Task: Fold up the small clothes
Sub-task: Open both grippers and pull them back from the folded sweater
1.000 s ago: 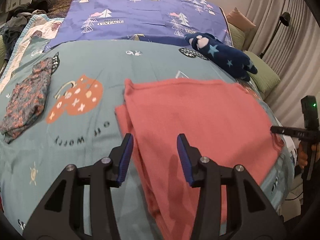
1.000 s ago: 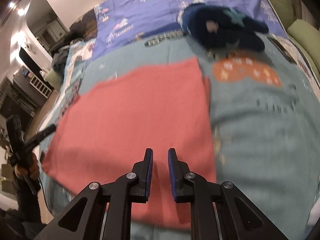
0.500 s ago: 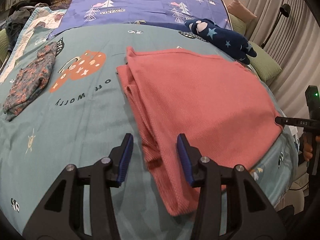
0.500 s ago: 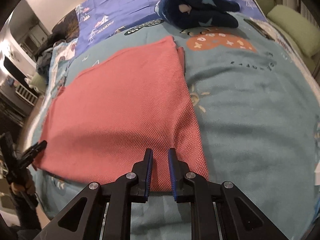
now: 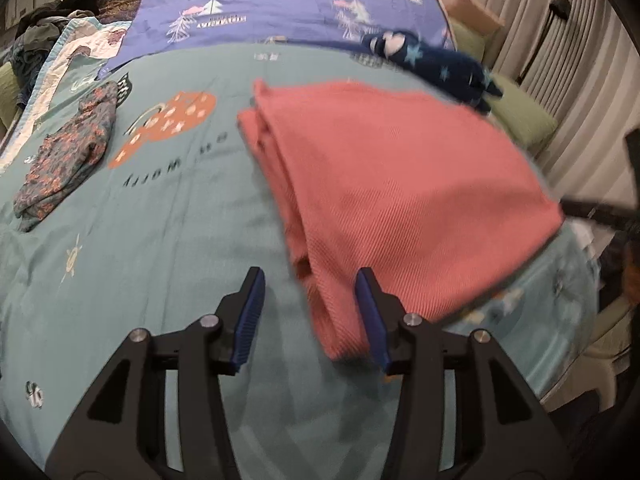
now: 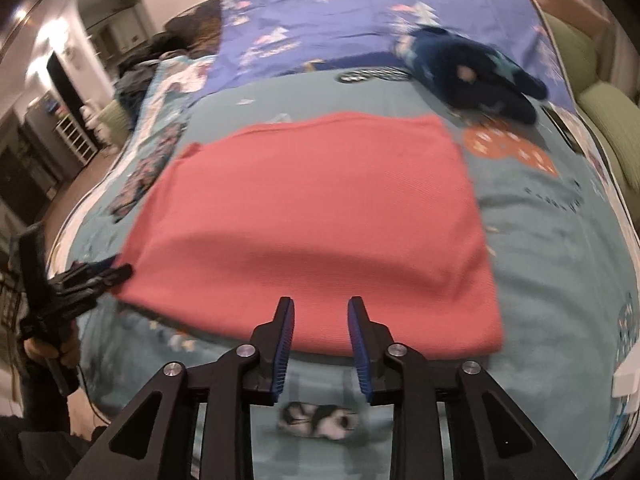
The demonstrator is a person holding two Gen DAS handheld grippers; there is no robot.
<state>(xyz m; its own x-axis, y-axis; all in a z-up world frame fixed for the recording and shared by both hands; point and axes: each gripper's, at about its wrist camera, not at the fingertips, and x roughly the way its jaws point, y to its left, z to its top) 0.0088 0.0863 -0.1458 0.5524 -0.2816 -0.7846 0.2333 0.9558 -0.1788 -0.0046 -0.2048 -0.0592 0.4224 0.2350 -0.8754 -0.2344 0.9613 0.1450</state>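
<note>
A red cloth (image 5: 392, 184) lies flat on the bed (image 5: 160, 240). It is already folded. You can see the layers stacked along its left edge in the left view. In the right view it looks like a neat square (image 6: 320, 216) in the middle of the bed.

The left tongs (image 5: 310, 312) are open wide. Nothing is in them. They hang just over the near left corner of the cloth. The corner sits between the two fingers, but I cannot tell if they touch it.

The right tongs (image 6: 320, 334) are open too, and empty. They hang at the near edge of the cloth. The pictures are blurry, so both hands seem to be moving.

I think this is the spot between two folds. One fold looks done, and the tongs are lined up at the near edge for the next one.

Next, each pair of tongs should go down and pinch the near edge, all the layers at once. Then both should lift together and carry the edge to the far side. If only the top layer is pinched, the fold may come apart.

A flowery cloth (image 5: 68, 160) lies to the left. A dark blue cloth with stars (image 5: 432, 64) lies at the back.
</note>
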